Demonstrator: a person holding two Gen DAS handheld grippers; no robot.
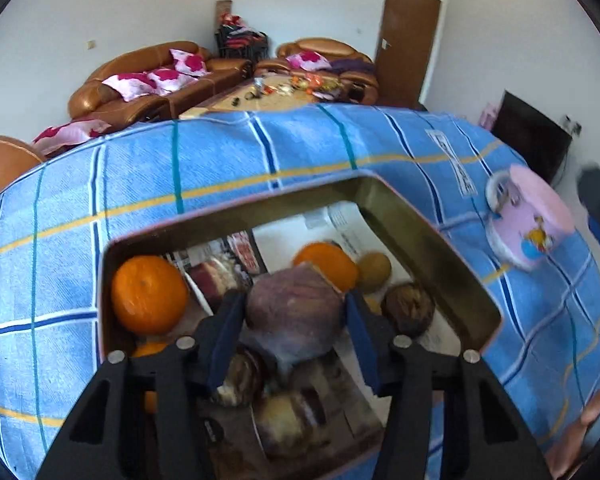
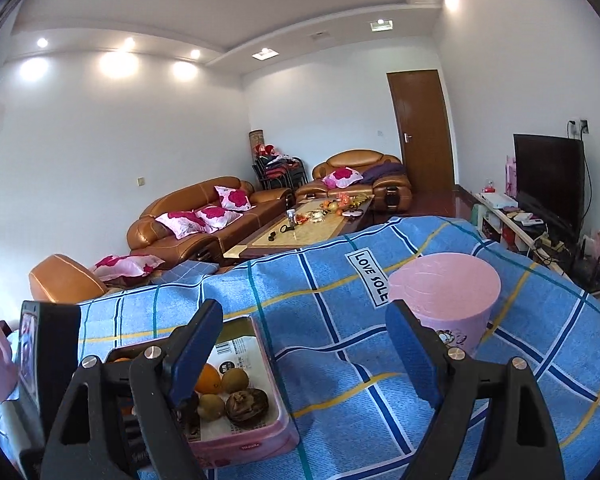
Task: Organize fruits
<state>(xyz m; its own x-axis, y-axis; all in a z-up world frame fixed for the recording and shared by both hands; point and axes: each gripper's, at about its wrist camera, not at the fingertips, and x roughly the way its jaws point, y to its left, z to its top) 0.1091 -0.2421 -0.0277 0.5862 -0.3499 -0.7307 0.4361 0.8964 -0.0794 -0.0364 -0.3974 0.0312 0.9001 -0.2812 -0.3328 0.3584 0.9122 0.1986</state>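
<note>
L gripper (image 1: pixel 294 312) is clenching jaws on the purple fruit (image 1: pixel 296 316) in the tin (image 1: pixel 440 248), needing a gentle, centred lift w/o bruising; R gripper (image 2: pixel 304 354) is hanging released nr the cup (image 2: pixel 446 300).

Left tool (image 1: pixel 294 312) pads clamp purple fruit (image 1: pixel 296 316) above box (image 1: pixel 440 248).

White walls, brown leather sofas (image 2: pixel 204 216), wooden door (image 2: pixel 420 128), seemingly reddish floor.
</note>
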